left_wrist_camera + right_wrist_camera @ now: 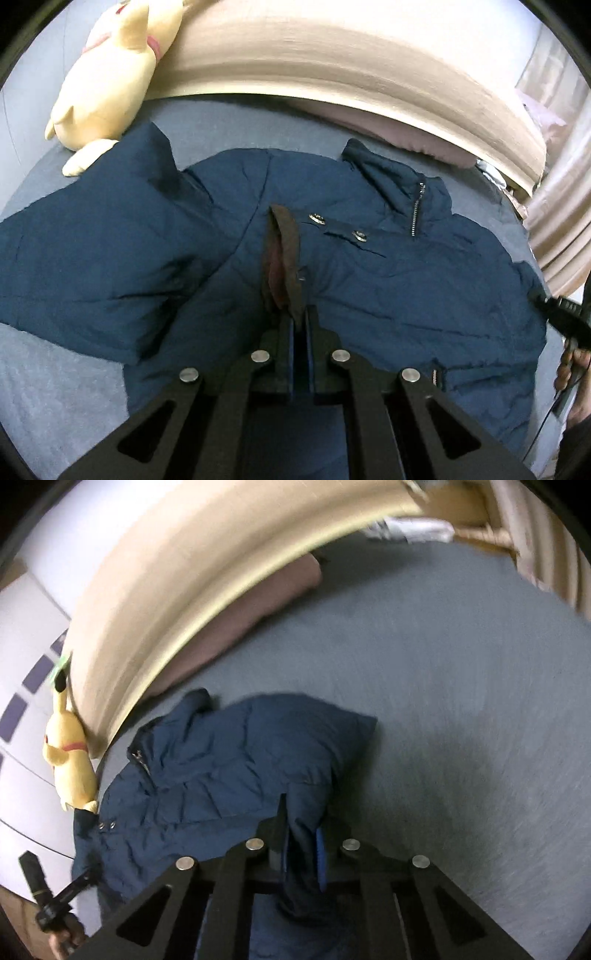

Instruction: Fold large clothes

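Navy quilted fabric fills both views: a padded jacket (369, 266) lies spread front-up on the grey-blue bed (55, 387), collar toward the headboard (332, 62), one sleeve thrown out toward the bed's left edge. The left gripper (297, 314) is pinched tight on the brown-lined edge of the front opening, near the jacket's middle. The right gripper (301, 834) is clamped on a bunch of the jacket's right side, which looks like the sleeve or side panel, lifted off the bed.

To fold well, I judge the right side should be carried across toward the zip line in one level sweep, while the left grip holds the front flat so the puffy layers do not slide or balloon. Release only once the fold lies square.

A yellow plush toy (110, 81) leans at the bed's head-left corner, touching the outflung sleeve; it may snag that sleeve's fold. A mauve pillow (258, 605) sits along the headboard, well apart.
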Demonstrator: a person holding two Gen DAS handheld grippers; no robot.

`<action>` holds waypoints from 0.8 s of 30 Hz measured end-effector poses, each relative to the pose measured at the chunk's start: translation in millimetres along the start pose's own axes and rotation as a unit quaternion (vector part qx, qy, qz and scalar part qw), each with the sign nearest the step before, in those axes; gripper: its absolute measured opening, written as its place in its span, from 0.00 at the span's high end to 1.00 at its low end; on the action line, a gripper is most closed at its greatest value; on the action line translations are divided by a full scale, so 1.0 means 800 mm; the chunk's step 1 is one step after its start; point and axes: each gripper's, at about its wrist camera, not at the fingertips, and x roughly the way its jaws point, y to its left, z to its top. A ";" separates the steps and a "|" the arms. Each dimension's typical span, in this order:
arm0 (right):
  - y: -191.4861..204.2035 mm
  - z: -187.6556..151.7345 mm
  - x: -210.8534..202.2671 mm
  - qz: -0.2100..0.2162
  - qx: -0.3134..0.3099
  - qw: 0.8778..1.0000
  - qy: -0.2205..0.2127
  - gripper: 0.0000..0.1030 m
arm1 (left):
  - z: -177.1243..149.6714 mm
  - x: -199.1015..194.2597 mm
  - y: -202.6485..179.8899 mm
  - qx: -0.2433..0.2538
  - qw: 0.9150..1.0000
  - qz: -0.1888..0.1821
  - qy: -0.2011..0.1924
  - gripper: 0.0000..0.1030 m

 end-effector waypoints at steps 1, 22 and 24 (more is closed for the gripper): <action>0.000 -0.001 0.004 -0.010 -0.005 1.000 0.001 0.89 | -0.004 0.010 0.002 0.000 1.000 0.006 0.012 0.95; 0.045 -0.058 -0.025 0.004 -0.054 0.999 -0.005 0.42 | -0.012 0.030 0.006 0.000 0.999 0.022 0.035 0.92; 0.026 -0.066 0.004 -0.023 -0.030 0.999 0.029 0.41 | -0.011 0.031 0.006 0.001 0.999 0.023 0.037 0.91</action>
